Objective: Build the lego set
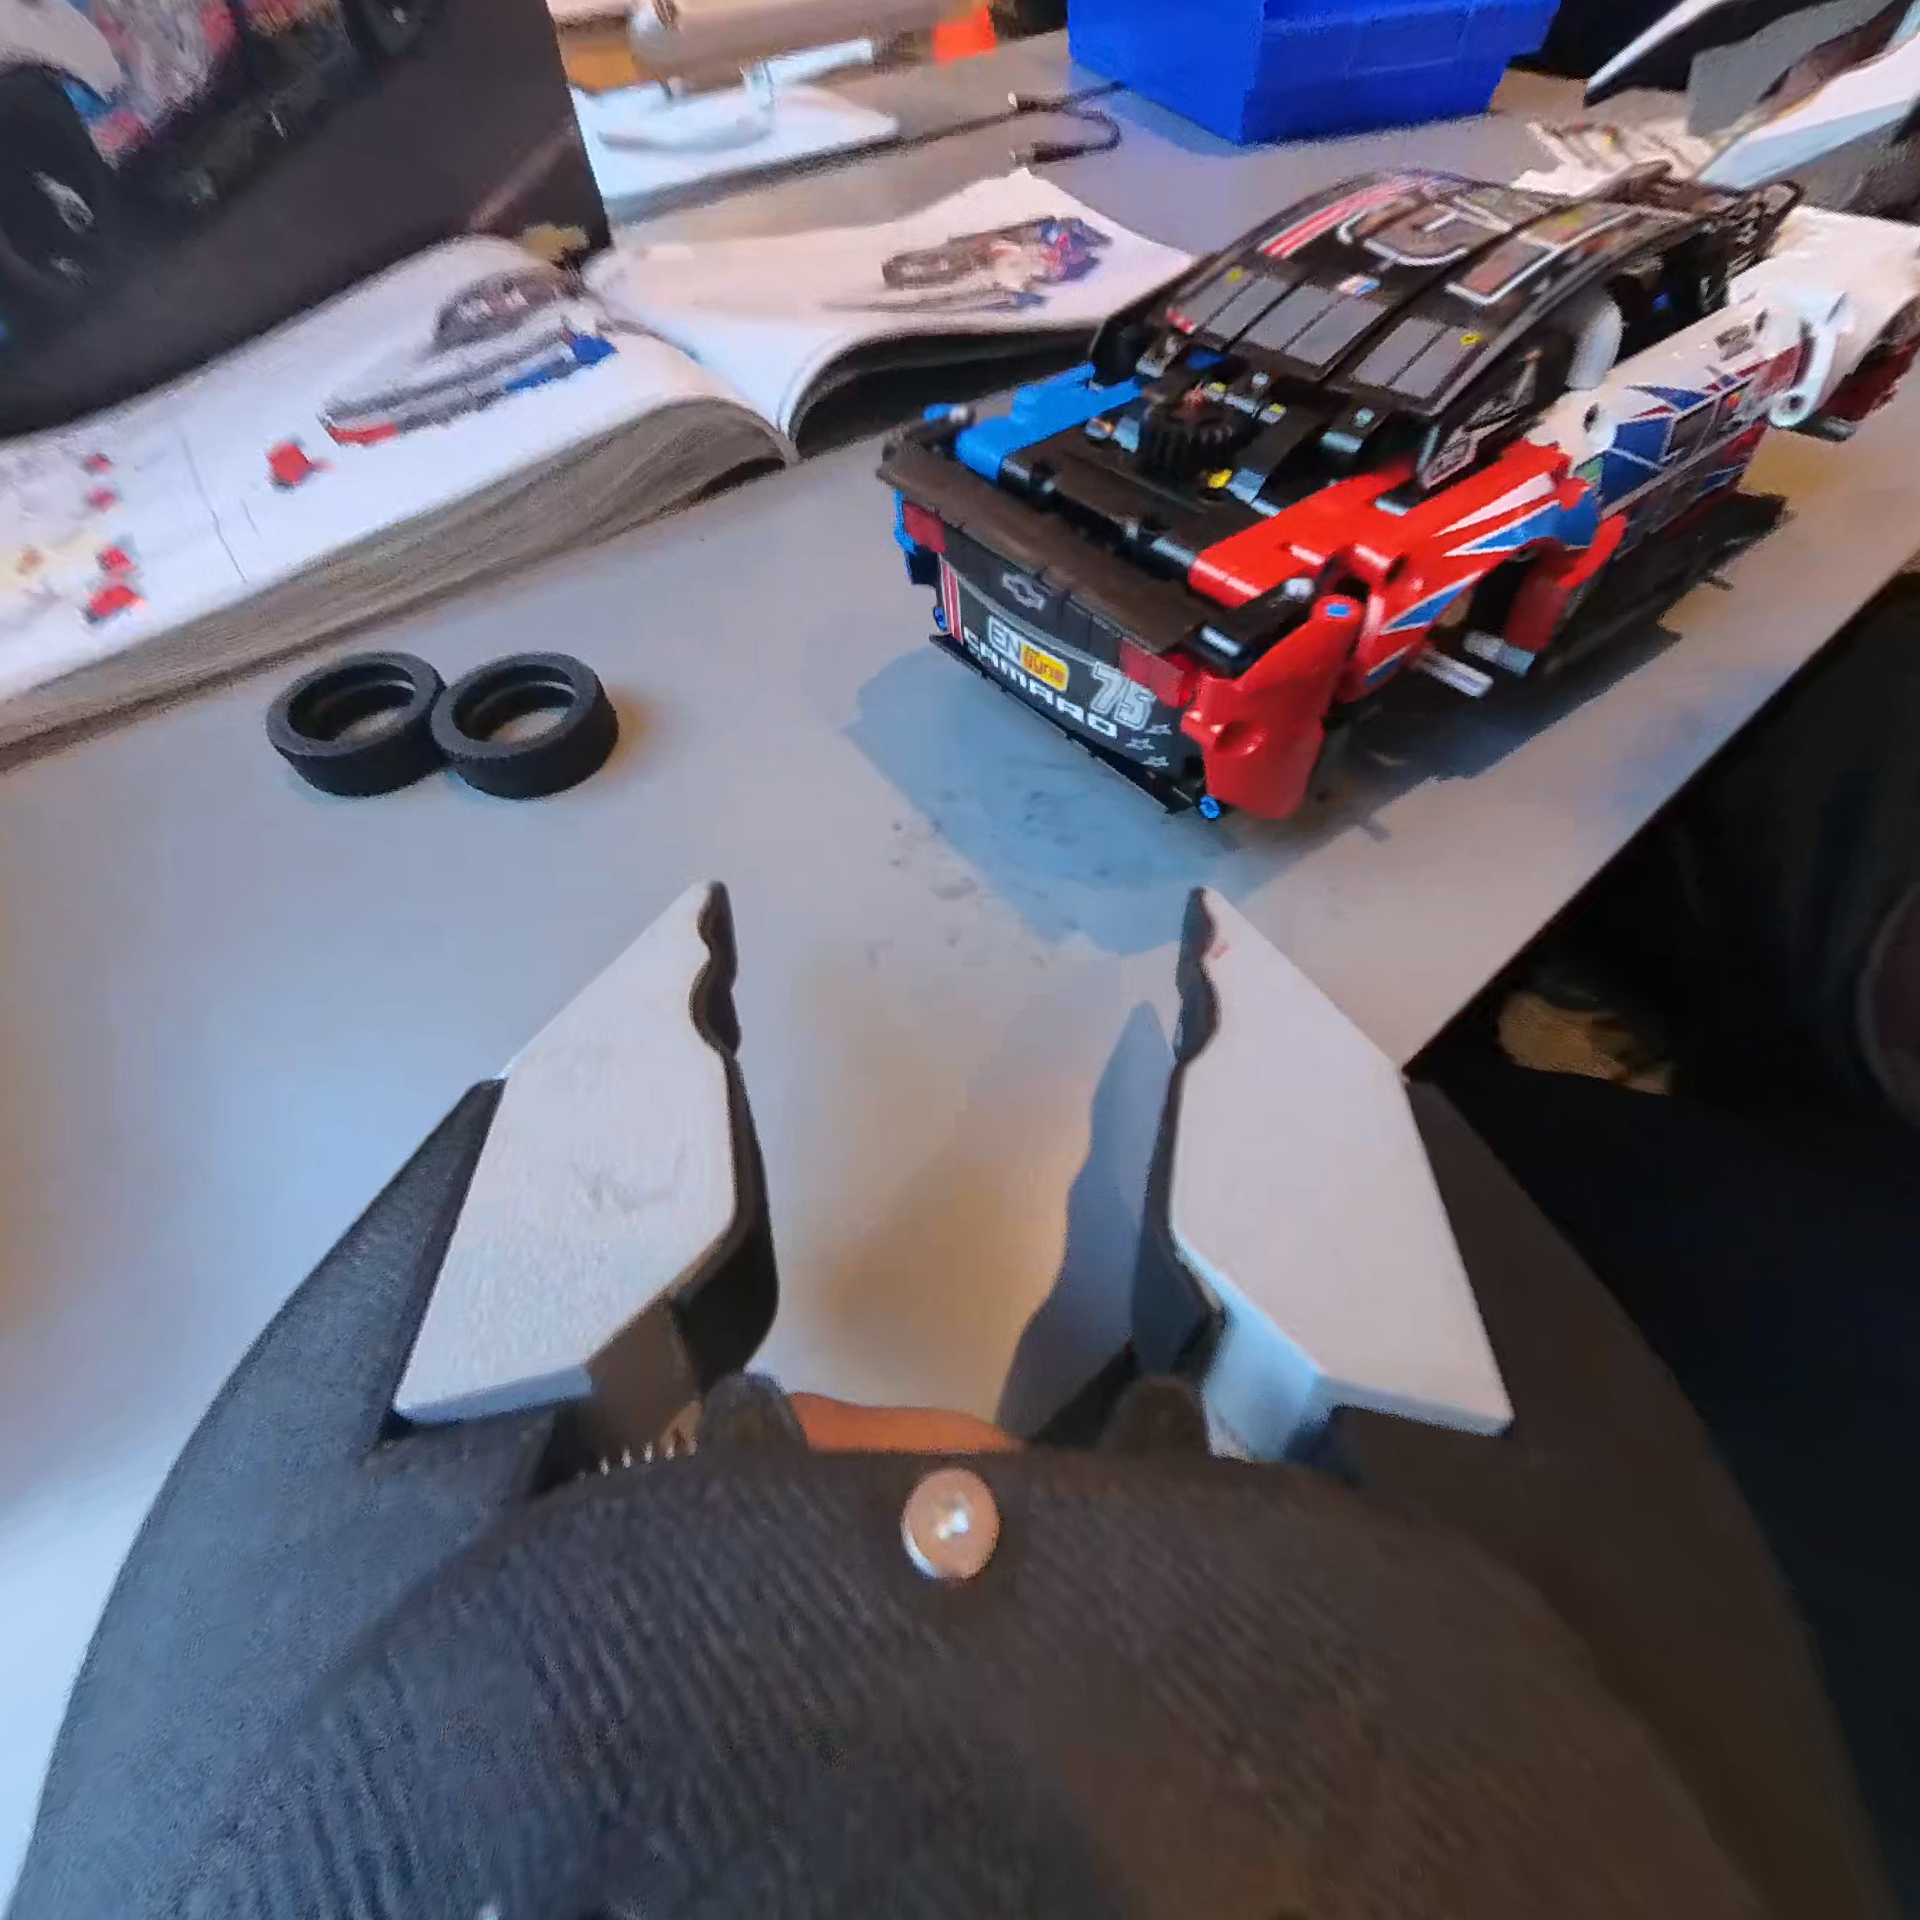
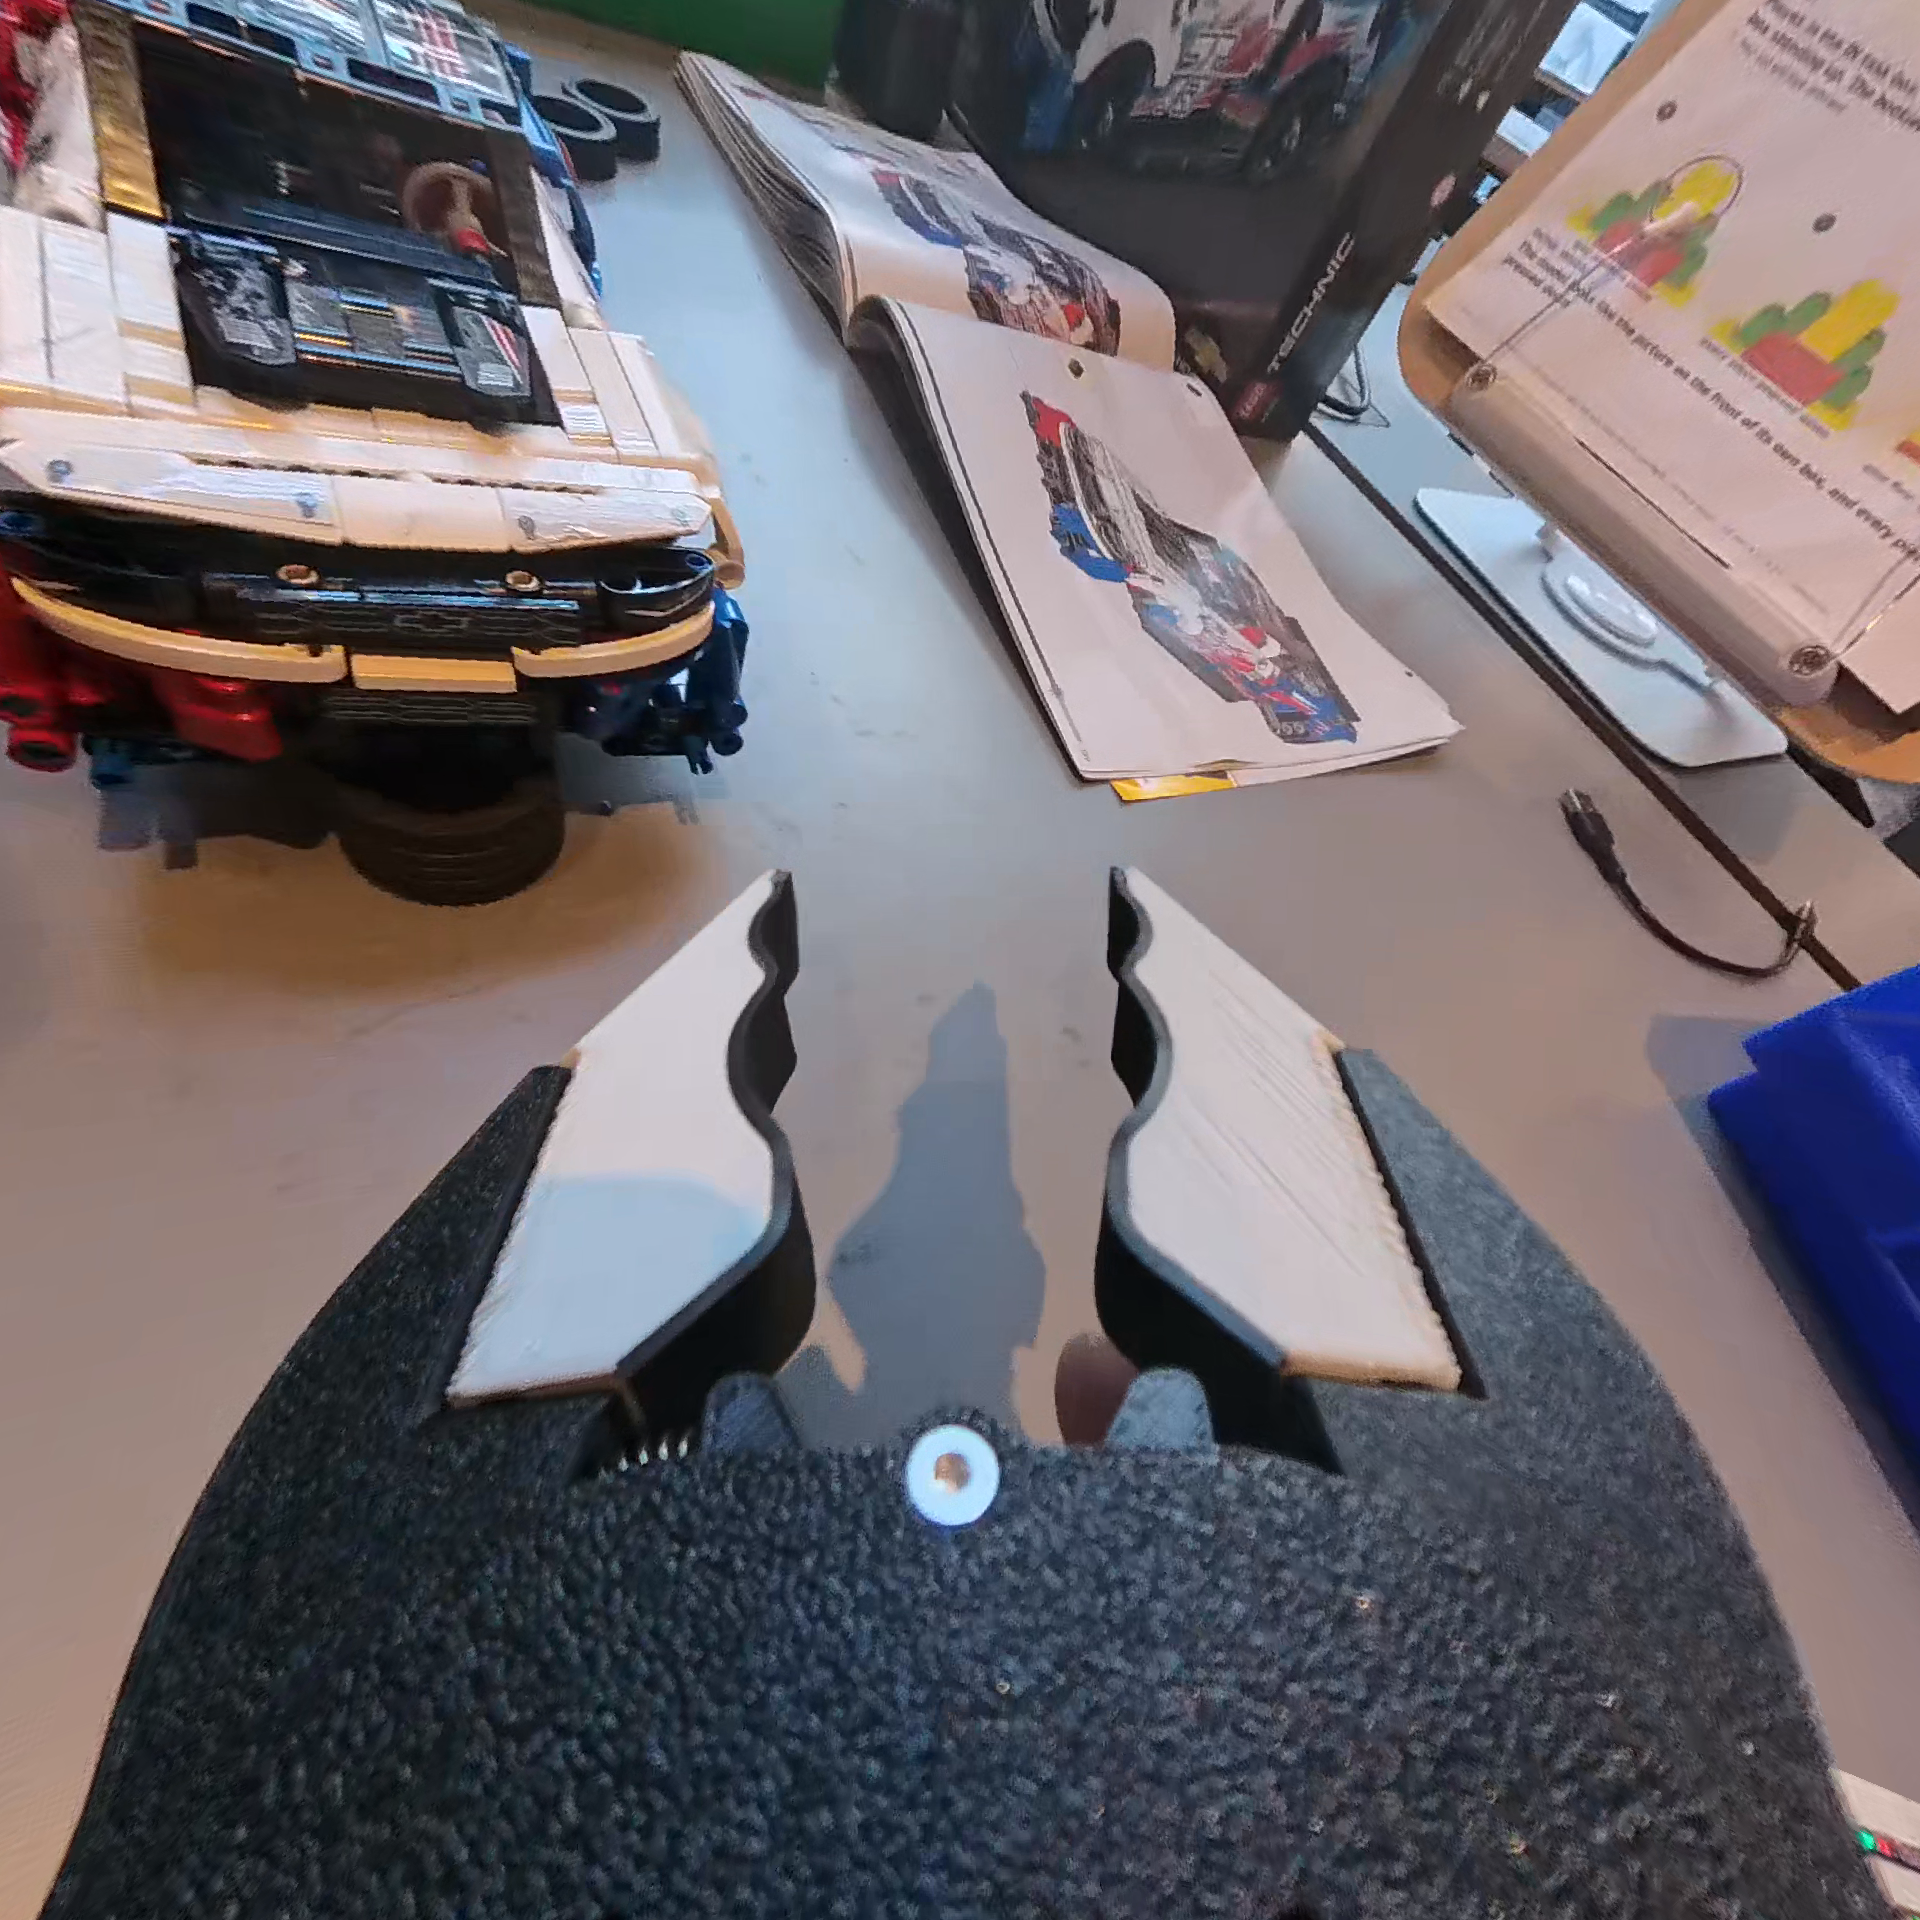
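Lego car (image 1: 1351,488) sits on the desk (image 1: 727,935) at about 1 o'clock from the left hand-held gripper (image 1: 956,935), tail end toward it, close to the desk edge on the 3 o'clock side. No wheels visible in the arches on that side; bare axle stubs stick out.

Two loose tyres (image 1: 442,722) lie touching each other at 11 o'clock, just beside the open instruction booklet (image 1: 416,416). Left hand-held gripper: jaws apart, nothing between them.

Right wrist view: car nose (image 2: 353,582) at 10 o'clock, apparently propped on a stack of tyres (image 2: 452,842) under the front. Booklet at 12 to 1 o'clock, loose cable (image 2: 1662,904) at 2 o'clock, blue bin (image 2: 1829,1164) at 3 o'clock. Right hand-held gripper (image 2: 951,925): jaws apart, empty.

Risks, my read:
- Tyres are soft rings; a pinch across the rim could deform one or make it pop out.
- Grabbing one probably drags its touching neighbour.
- Car looks unsteady on that stack; a side push on an axle could tip it or slide it off the desk edge.
- Pressing without bracing may crack body panels loose.
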### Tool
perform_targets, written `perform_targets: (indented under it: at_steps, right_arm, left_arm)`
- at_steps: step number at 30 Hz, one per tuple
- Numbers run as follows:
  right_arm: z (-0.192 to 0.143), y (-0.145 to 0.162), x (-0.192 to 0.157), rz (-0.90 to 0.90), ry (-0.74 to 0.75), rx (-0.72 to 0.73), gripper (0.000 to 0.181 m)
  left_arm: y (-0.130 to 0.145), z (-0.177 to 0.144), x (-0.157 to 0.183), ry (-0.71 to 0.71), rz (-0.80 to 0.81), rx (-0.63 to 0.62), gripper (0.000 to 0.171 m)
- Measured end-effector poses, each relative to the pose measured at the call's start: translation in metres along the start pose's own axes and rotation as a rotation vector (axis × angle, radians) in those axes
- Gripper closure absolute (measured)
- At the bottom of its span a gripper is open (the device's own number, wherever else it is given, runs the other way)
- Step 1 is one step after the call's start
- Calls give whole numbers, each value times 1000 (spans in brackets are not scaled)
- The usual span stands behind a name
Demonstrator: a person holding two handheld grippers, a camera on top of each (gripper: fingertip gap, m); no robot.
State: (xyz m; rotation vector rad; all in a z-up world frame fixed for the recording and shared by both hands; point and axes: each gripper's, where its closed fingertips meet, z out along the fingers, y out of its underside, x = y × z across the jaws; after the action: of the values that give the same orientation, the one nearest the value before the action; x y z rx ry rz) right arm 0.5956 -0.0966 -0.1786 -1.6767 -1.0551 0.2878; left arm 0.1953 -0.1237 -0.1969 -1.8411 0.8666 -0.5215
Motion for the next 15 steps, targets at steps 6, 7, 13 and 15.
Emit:
perform_targets:
  at_steps: [6,7,13,15]
  right_arm:
    - [-3,4,18,52,73,-3,123]
    - [-3,4,20,74,74,-5,122]
    - [-12,13,46,164,202,-26,121]
    - [-15,17,53,179,257,-46,121]
  left_arm:
    - [10,4,14,151,-42,-73,98]
    - [9,3,15,164,-55,-67,98]
    - [1,-7,17,212,-61,26,103]
    - [-1,-11,19,235,-62,47,102]
